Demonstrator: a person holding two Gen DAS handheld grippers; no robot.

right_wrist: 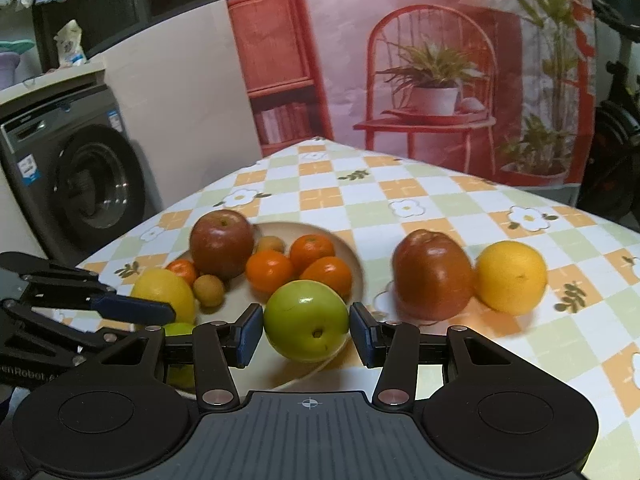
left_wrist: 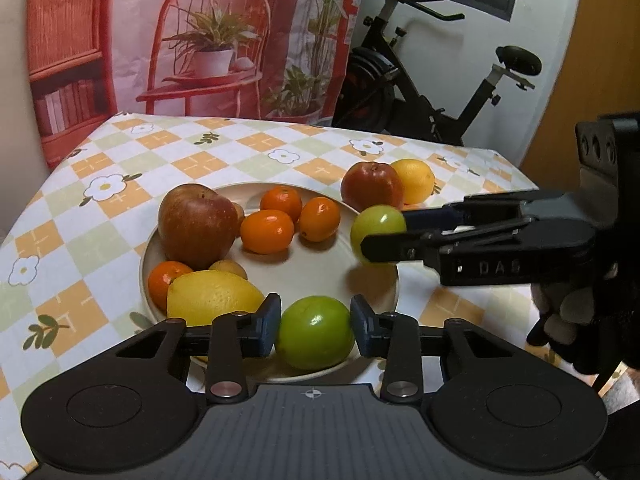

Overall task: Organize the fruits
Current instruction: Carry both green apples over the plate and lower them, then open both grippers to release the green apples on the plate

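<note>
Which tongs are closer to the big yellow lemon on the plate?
Left. The left tongs sit right beside the lemon, around a green fruit. The right tongs are across the plate.

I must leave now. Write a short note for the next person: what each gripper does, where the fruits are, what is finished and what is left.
Left gripper: around a green fruit on the plate's near edge; grip uncertain.
Right gripper: holds a second green fruit over the plate's right edge.
Done: one apple, one lemon, the small oranges are on the plate.
Left: another apple and a yellow citrus remain on the tablecloth.
</note>
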